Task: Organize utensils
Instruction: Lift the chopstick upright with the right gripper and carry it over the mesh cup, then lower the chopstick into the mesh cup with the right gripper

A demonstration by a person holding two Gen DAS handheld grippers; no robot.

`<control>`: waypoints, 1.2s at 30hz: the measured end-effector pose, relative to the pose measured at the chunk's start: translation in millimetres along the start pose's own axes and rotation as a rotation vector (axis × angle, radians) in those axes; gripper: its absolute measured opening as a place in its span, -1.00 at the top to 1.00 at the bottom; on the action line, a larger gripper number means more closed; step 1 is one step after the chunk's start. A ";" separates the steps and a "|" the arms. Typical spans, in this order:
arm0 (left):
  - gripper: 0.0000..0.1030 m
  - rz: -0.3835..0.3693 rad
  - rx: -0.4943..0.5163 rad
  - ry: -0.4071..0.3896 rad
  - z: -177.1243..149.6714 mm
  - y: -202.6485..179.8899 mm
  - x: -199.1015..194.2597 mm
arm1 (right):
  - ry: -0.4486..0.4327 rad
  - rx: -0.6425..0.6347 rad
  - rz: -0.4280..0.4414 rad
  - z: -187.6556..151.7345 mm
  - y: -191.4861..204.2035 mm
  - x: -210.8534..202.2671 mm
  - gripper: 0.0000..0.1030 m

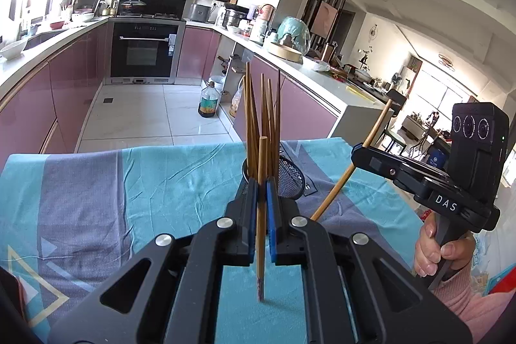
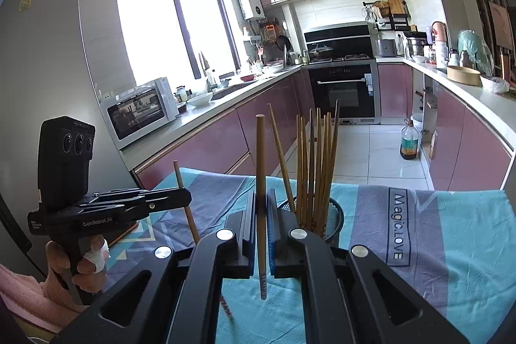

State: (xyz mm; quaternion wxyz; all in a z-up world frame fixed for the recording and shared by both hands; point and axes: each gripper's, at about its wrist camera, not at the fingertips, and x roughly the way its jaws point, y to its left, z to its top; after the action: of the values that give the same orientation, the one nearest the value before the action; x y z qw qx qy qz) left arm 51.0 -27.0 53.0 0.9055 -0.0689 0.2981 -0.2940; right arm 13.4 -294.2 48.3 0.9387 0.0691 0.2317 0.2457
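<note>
1. A mesh holder (image 1: 290, 176) stands on the tablecloth (image 1: 129, 182), with chopsticks (image 1: 258, 118) upright in it.
2. Each gripper's chopstick (one apiece) stands just before the holder.
3. An oil bottle (image 1: 209, 100) sits on the floor behind.

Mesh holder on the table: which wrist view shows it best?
Right wrist view: the mesh holder shows its rim and wall right of the right gripper, chopsticks standing in it. In the left wrist view the holder is half hidden behind the left gripper.

two wooden chopsticks (image 1: 261, 208) (image 2: 260, 215) stand near-upright, off the cloth – more bundled in a black mesh holder (image 2: 333, 220).
</note>
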 end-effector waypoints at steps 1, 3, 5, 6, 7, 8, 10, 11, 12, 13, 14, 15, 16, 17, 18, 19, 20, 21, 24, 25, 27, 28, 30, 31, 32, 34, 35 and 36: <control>0.88 -0.002 0.001 -0.004 2.8 0.2 -0.9 | -0.005 -0.003 -0.001 2.6 0.1 -1.1 0.90; 0.88 -0.002 0.007 -0.014 6.8 -0.3 -2.9 | -0.016 -0.014 -0.006 8.0 1.3 -3.2 0.90; 0.88 -0.005 0.013 -0.027 11.6 -1.2 -5.9 | -0.026 -0.024 -0.010 14.1 2.5 -4.3 0.90; 0.88 -0.006 0.016 -0.033 13.6 -1.9 -7.3 | -0.030 -0.028 -0.012 16.3 2.8 -4.8 0.90; 0.88 -0.009 0.018 -0.038 15.8 -3.4 -7.7 | -0.037 -0.035 -0.015 19.2 3.2 -5.7 0.90; 0.88 -0.009 0.021 -0.044 18.0 -3.9 -8.8 | -0.043 -0.040 -0.018 21.3 3.2 -6.1 0.90; 0.88 -0.010 0.027 -0.056 22.5 -5.1 -11.6 | -0.052 -0.045 -0.020 26.7 2.7 -6.9 0.90; 0.88 -0.015 0.028 -0.062 24.8 -5.5 -13.1 | -0.057 -0.047 -0.021 29.5 2.2 -7.3 0.90; 0.88 -0.018 0.029 -0.068 27.4 -6.0 -14.5 | -0.062 -0.048 -0.024 32.1 1.5 -7.7 0.90; 0.88 -0.018 0.032 -0.075 30.4 -7.0 -15.8 | -0.065 -0.049 -0.027 33.1 0.8 -8.0 0.90; 0.88 -0.016 0.036 -0.081 32.3 -7.8 -16.8 | -0.069 -0.050 -0.029 35.0 0.3 -8.5 0.90; 0.88 -0.014 0.039 -0.085 34.7 -8.6 -17.3 | -0.074 -0.052 -0.032 37.5 -0.2 -9.0 0.90; 0.88 -0.013 0.044 -0.090 36.6 -9.7 -19.0 | -0.077 -0.054 -0.033 38.8 -1.0 -8.8 0.90; 0.88 -0.012 0.049 -0.094 38.2 -10.6 -21.0 | -0.080 -0.054 -0.033 40.3 -1.7 -8.8 0.90; 0.88 -0.013 0.053 -0.098 40.2 -11.6 -22.5 | -0.083 -0.056 -0.033 42.4 -2.1 -8.8 0.90; 0.88 -0.015 0.059 -0.102 42.2 -13.3 -24.4 | -0.086 -0.059 -0.036 43.8 -1.9 -8.3 0.90; 0.88 -0.014 0.063 -0.106 44.4 -13.7 -24.4 | -0.089 -0.061 -0.038 45.5 -2.4 -8.3 0.90; 0.88 -0.012 0.068 -0.111 45.8 -14.9 -26.1 | -0.092 -0.062 -0.038 47.1 -3.1 -8.2 0.90; 0.88 -0.011 0.081 -0.133 51.6 -18.7 -33.0 | -0.099 -0.059 -0.037 51.8 -5.0 -7.1 0.90; 0.88 -0.011 0.086 -0.144 53.6 -20.3 -36.1 | -0.101 -0.058 -0.037 53.2 -5.9 -6.4 0.90; 0.88 -0.013 0.091 -0.161 61.0 -24.7 -38.5 | -0.104 -0.055 -0.038 55.4 -8.1 -5.1 0.90; 0.88 -0.018 0.091 -0.168 63.5 -25.6 -39.8 | -0.105 -0.054 -0.038 55.6 -9.2 -4.6 0.90; 0.88 -0.020 0.094 -0.179 67.8 -27.6 -42.3 | -0.109 -0.049 -0.038 55.5 -9.8 -2.9 0.90; 0.88 -0.020 0.096 -0.183 69.8 -29.1 -43.6 | -0.111 -0.049 -0.038 56.3 -10.5 -2.5 0.90; 0.88 -0.022 0.097 -0.185 71.4 -30.3 -43.9 | -0.112 -0.049 -0.040 56.9 -11.1 -1.6 0.90; 0.88 -0.025 0.098 -0.186 74.5 -32.5 -43.9 | -0.113 -0.044 -0.042 58.3 -13.6 0.9 0.90; 0.88 -0.027 0.097 -0.187 77.1 -33.5 -42.9 | -0.112 -0.042 -0.043 58.5 -14.6 2.1 0.90; 0.88 -0.028 0.096 -0.187 77.8 -34.3 -42.2 | -0.111 -0.041 -0.046 58.6 -15.8 3.9 0.90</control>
State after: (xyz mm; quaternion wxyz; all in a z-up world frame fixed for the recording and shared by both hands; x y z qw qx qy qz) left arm 51.9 -34.8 147.6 0.9274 -0.0566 0.1969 -0.3130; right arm 50.6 -306.9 94.6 0.9567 0.0583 0.1757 0.2246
